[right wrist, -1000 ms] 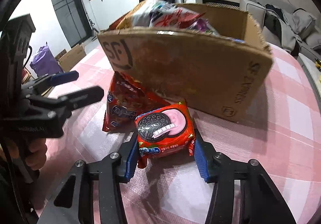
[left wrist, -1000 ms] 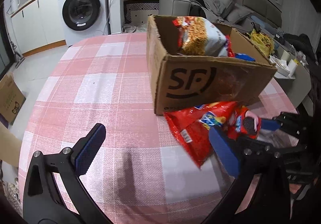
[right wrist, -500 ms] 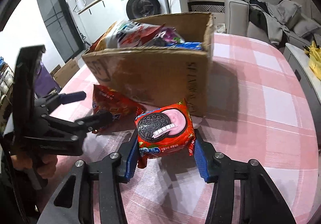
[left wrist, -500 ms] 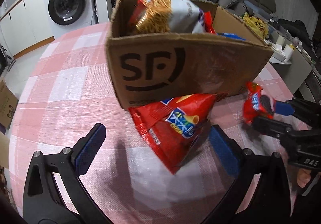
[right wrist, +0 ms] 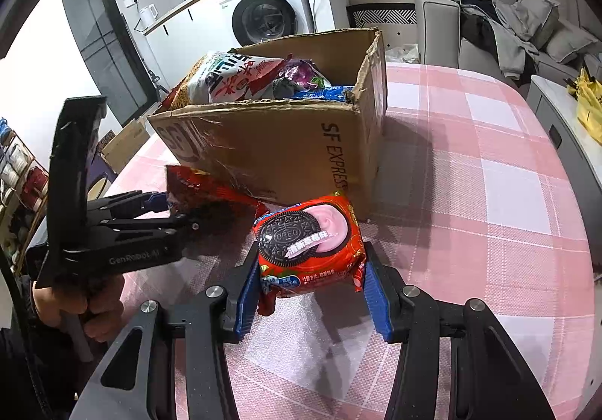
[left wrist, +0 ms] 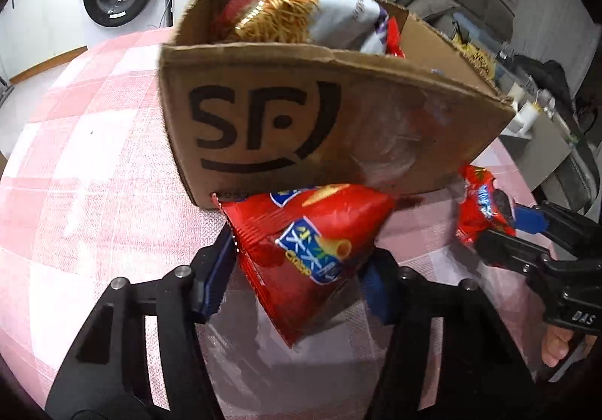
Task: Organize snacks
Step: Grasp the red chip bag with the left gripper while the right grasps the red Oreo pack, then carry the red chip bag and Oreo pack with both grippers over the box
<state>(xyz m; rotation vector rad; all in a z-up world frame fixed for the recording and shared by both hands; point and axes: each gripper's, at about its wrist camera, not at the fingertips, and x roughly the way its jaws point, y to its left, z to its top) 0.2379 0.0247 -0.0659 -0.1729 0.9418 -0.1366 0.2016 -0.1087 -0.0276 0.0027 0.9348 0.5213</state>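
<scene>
Both tools now carry snacks: my left gripper (left wrist: 297,280), wide open a second ago, is closing on the red chip bag (left wrist: 308,239) beside the cardboard box (left wrist: 338,119); my right gripper (right wrist: 310,288) keeps clamping the Oreo pack (right wrist: 308,243) (pink checked tablecloth (right wrist: 489,213), washing machine (right wrist: 263,17) behind).

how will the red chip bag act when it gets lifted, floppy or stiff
Probably light and puffy: the chip bag bulges between the closing left gripper. Its crinkly film may slip or dent, so a hard squeeze could crush chips. Its free corners would likely flop.
</scene>
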